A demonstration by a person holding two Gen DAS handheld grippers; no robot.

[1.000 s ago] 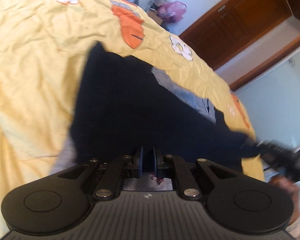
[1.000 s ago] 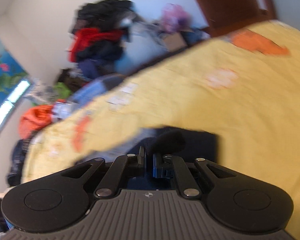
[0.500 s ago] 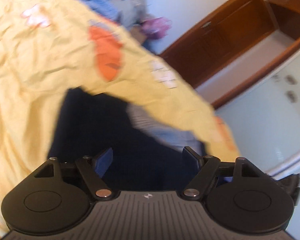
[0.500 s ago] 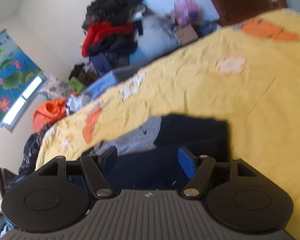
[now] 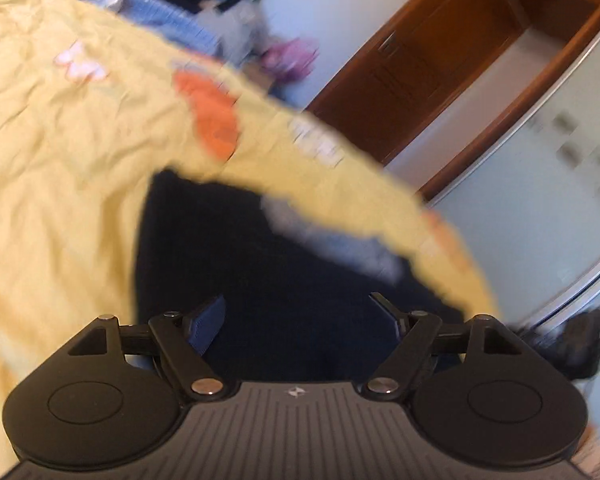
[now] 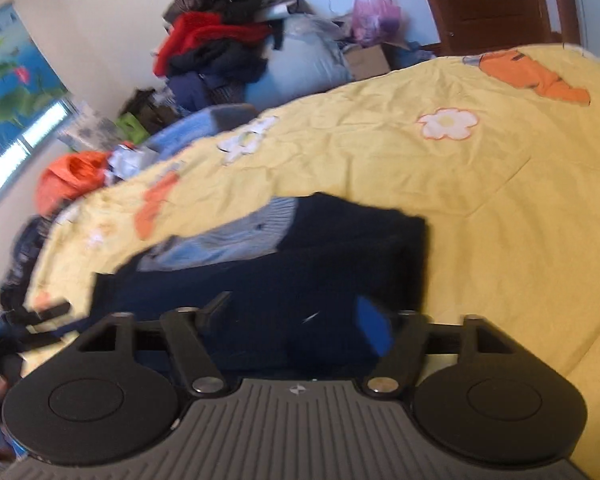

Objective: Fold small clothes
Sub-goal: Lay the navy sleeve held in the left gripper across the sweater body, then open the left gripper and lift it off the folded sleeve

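Yellow bedding (image 6: 500,184) with white flowers and orange shapes covered the bed, and a big pile of clothes (image 6: 228,36) sat by the far wall near a brown door (image 5: 432,64). On the bedding lay the dark garment (image 6: 340,264), a navy top with a grey and blue striped part (image 6: 228,240) showing at one side. It lay flat and low, close to the near edge of the bed, under both grippers. The left gripper (image 5: 300,320) hung just over the dark cloth with its jaws spread wide, and nothing was pinched between them. The right gripper (image 6: 296,320) was the same, jaws apart over the cloth and holding nothing. Both pairs of jaws had just been opening, though the cloth below them was not caught in them. The left view was blurry, so the folds there were hard to make out. The garment looked soft and light, maybe a bit thick like a knit, so it would likely bend and droop as soon as it was lifted. It would not break, but it could slide on the smooth bedding or bunch up. A good place to take hold would be at an edge or a corner, one gripper on each side, pinching through both layers so the fold stayed even. Grabbing the middle would probably just make a lump.
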